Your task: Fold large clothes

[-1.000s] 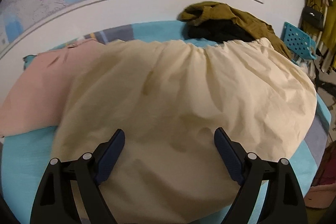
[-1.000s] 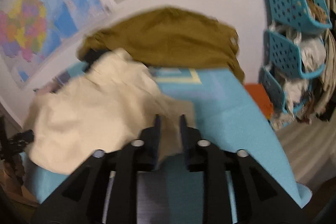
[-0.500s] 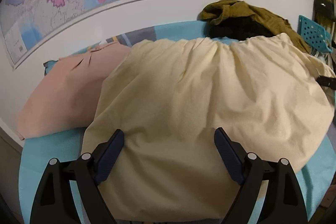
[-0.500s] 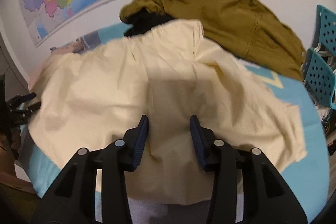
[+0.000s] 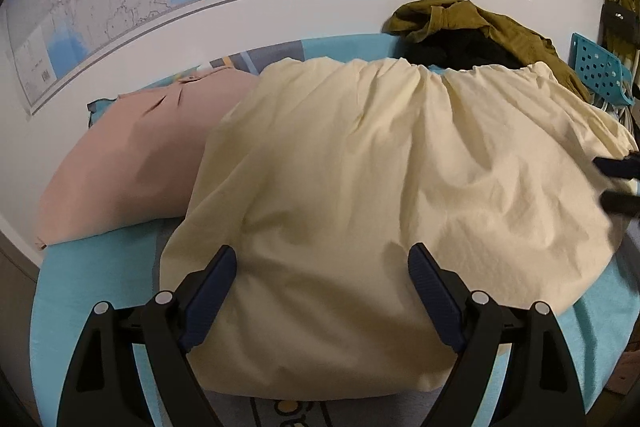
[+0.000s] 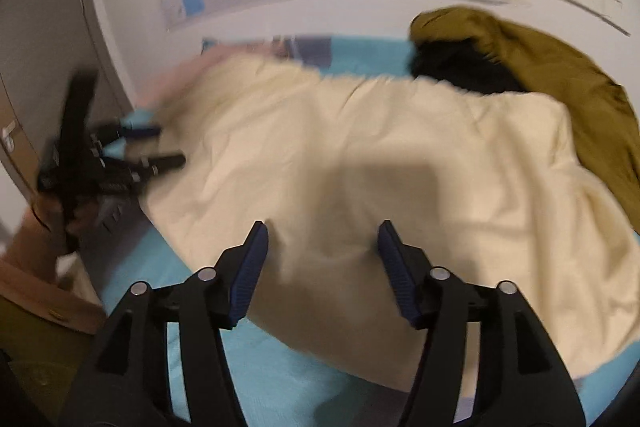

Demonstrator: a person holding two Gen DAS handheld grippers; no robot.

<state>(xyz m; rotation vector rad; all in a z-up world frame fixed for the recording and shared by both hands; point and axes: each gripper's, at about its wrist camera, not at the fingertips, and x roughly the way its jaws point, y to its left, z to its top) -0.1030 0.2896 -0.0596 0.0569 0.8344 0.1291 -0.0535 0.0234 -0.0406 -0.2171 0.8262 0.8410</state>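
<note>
A large cream garment point(image 5: 360, 187) lies spread over the turquoise-covered surface point(image 5: 92, 291), its gathered edge towards the wall. My left gripper point(image 5: 322, 251) is open over the garment's near edge, with cloth lying between its fingers but no pad pressing on it. In the right wrist view this gripper point(image 6: 168, 145) is at the garment's left side. My right gripper point(image 6: 323, 227) hangs over the cream garment point(image 6: 380, 155) with its jaws opening. Cloth lies below the gap and nothing is gripped. Its fingertips show at the right edge of the left wrist view point(image 5: 618, 183).
A pink garment point(image 5: 132, 163) lies left of the cream one. An olive garment point(image 5: 480, 23) and a black one point(image 5: 460, 47) are heaped at the back right by the wall. A blue perforated basket point(image 5: 600, 75) stands further right. A cardboard box point(image 6: 40, 291) sits at the lower left.
The right gripper's jaws have widened from nearly shut, and it has swung left from the garment's right corner to over its middle. The left gripper stayed open, turning slightly.
</note>
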